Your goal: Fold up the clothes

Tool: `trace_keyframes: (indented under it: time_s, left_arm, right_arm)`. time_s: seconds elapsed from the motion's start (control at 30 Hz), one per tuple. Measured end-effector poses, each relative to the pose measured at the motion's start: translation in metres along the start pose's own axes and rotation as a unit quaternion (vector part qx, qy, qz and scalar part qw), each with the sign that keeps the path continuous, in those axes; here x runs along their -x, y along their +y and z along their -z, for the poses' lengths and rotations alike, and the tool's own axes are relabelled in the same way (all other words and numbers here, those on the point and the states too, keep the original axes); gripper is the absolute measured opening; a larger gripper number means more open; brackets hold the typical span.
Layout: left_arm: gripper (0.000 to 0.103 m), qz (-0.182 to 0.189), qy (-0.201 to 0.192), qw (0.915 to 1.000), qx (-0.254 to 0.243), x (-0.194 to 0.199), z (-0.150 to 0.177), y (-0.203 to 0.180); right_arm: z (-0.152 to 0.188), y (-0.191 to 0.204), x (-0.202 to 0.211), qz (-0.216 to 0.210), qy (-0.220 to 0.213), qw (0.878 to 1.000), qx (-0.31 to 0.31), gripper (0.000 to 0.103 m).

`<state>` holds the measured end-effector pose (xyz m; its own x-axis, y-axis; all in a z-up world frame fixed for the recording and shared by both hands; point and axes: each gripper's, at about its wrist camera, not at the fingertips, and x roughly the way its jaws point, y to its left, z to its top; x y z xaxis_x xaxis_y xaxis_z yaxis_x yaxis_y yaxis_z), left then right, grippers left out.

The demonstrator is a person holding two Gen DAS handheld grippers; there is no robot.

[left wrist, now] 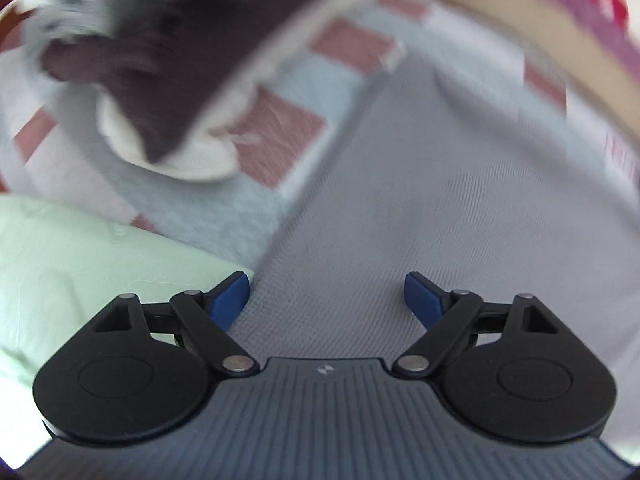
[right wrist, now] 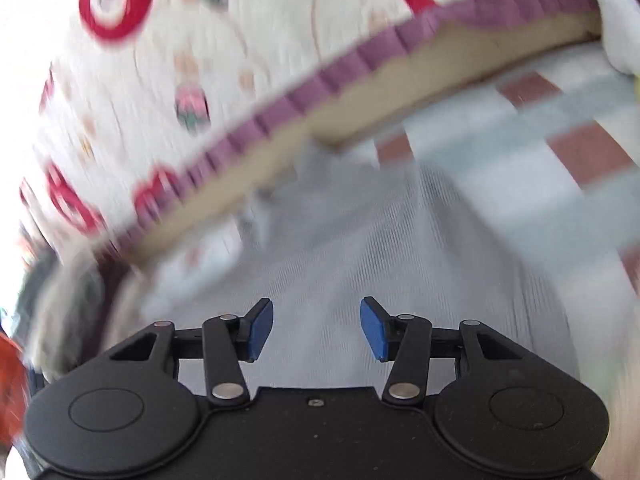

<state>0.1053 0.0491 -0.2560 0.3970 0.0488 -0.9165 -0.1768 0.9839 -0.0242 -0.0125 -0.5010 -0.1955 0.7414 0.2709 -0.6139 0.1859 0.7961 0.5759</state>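
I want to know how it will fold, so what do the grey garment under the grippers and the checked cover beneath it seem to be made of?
The grey garment looks like a thin, matte knit, judging by its fine ribbed lines; the fibre is unclear. The checked cover, in pale blue, white and brick-red squares, looks soft and slightly fuzzy, perhaps a brushed or fleecy weave, though blur leaves that open.

Checked bedcover [left wrist: 280, 148], pale blue, white and brick-red squares, seen spread over bed on left and far side. Tan mattress edge [right wrist: 400, 92] with purple ruffled trim [right wrist: 360, 56] seen running across far side. White quilt [right wrist: 160, 80] with red ring pattern seen beyond trim. All blurred. Small orange object [right wrist: 8, 364] glimpsed at near left edge, unidentifiable.
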Motion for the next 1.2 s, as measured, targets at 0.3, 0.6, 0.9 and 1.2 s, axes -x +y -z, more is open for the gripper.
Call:
trace_keyframes:
  time_s: [0.3,0.6,0.9,1.2]
  left_arm:
    - [0.01,-0.087,-0.066,0.9559,-0.272,0.027,0.024,-0.039]
    - [0.027,-0.116,-0.086,0.9572,-0.251,0.057,0.021,-0.051]
    - [0.041,0.139,-0.121,0.9694,-0.162,0.049,0.029,-0.119]
    - [0.045,0.072,-0.024,0.9782,-0.193,0.034,0.062,-0.11]
  right_arm:
    - [0.037,0.004,0.037,0.065,0.053,0.996,-0.013,0.054]
    - [0.049,-0.006,0.035,0.109,0.072,0.99,-0.047,0.061]
    - [0.047,-0.015,0.005,0.186,-0.113,0.97,-0.104,0.037]
    - [0.031,0.0,0.018,0.311,-0.102,0.945,0.029,0.024]
